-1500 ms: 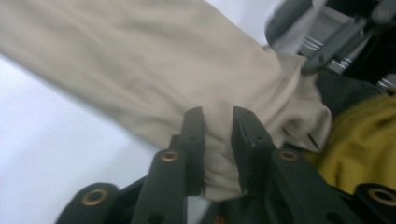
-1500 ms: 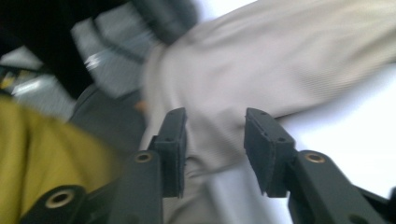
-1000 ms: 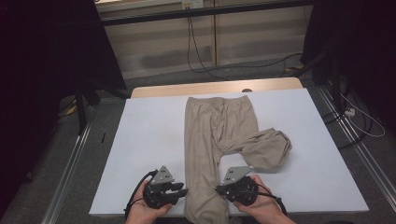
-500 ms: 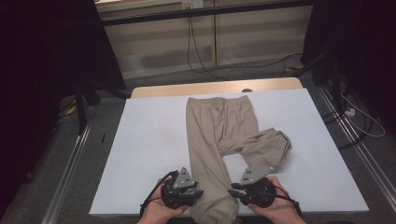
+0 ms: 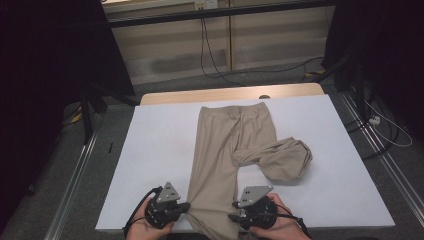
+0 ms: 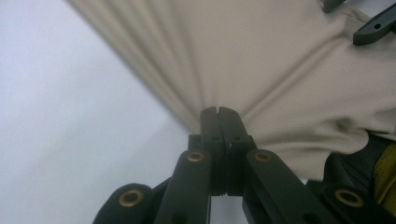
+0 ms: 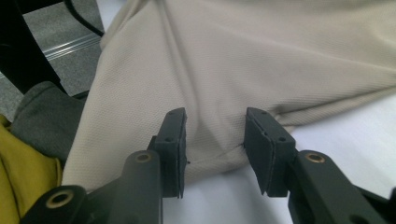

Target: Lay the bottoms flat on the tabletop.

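Note:
Beige trousers (image 5: 235, 130) lie on the white table (image 5: 155, 145), waist at the far end. One leg runs straight to the near edge; the other is folded into a bunch (image 5: 282, 160) at the right. My left gripper (image 5: 189, 206) has just closed and is shut on the left edge of the straight leg's fabric (image 6: 261, 60), which puckers at the left gripper's tips (image 6: 218, 112). My right gripper (image 5: 233, 218) is at that leg's right edge. The right gripper's jaws (image 7: 215, 135) have just been opening and stand apart, with trouser cloth (image 7: 261, 51) lying loose between them, not pressed.
A wooden strip (image 5: 225, 93) borders the table's far end. Metal rails (image 5: 75, 185) run along both sides on the grey floor, with cables (image 5: 215, 55) behind. The person's yellow and grey clothing (image 7: 23, 172) is close at the near edge.
Both hands shifted right half a second ago and have come back left, and the straight leg's lower end moved with them.

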Tool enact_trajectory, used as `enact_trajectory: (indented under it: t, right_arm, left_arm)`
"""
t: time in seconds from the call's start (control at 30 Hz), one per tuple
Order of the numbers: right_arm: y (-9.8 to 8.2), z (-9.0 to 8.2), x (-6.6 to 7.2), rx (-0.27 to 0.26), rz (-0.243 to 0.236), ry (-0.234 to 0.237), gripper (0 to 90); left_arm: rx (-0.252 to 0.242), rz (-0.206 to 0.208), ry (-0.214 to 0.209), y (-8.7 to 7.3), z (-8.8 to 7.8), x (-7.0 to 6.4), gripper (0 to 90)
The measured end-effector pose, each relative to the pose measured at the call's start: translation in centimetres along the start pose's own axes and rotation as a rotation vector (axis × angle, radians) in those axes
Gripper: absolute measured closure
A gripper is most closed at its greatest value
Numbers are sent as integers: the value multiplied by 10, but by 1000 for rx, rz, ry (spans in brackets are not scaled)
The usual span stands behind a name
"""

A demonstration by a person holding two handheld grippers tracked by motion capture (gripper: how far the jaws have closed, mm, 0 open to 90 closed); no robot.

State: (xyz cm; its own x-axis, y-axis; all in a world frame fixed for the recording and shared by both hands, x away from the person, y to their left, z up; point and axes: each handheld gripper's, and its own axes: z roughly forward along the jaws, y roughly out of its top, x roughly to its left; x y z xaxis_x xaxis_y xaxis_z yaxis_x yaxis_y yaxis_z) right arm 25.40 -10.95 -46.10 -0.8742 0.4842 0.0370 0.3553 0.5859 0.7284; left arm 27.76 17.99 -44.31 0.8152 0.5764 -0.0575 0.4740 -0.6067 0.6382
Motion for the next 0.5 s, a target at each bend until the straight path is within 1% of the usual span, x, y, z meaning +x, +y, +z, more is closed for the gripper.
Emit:
enact_trajectory:
  t: [0.03, 0.1, 0.13, 0.17, 0.2, 0.23, 0.27, 0.3, 0.33, 0.37, 0.4, 0.47, 0.5]
  right_arm:
    - [1, 1, 1, 3, -4, -1, 642]
    - [2, 2, 3, 7, -24, 6, 782]
    - [2, 1, 4, 10, -25, 8, 851]
    - [1, 0, 5, 11, -24, 15, 881]
    - [1, -2, 5, 20, -21, 25, 886]
    - [-1, -4, 5, 24, -27, 31, 889]
    - [-3, -6, 5, 27, -21, 32, 890]
    - [-5, -9, 5, 30, -18, 33, 890]
    - [-7, -12, 5, 34, -18, 36, 890]
    - [-9, -15, 6, 36, -14, 36, 889]
    - [-10, -16, 5, 40, -9, 38, 886]
    - [-13, -18, 5, 37, -1, 41, 865]
    - [-13, -18, 5, 35, 5, 44, 861]
  left_arm:
    - [-1, -3, 1, 1, 0, 0, 900]
    - [-2, -9, -4, 1, 2, 0, 894]
    - [-9, -10, -14, 2, 3, -2, 885]
    - [-16, -5, -20, 2, 3, -3, 866]
    - [-21, 1, -20, 2, 3, -5, 832]
    - [-25, 16, -9, 3, 3, -7, 776]
    - [-32, 31, -8, 3, 2, -10, 749]
    - [-49, 41, -6, 3, 0, -13, 733]
    - [-57, 62, -15, 4, -1, -16, 709]
    - [-69, 74, -21, 5, -1, -20, 704]
    - [-72, 97, -27, 6, 0, -24, 707]
    - [-66, 131, -45, 7, 4, -32, 710]
    - [-66, 155, -52, 7, 7, -36, 707]
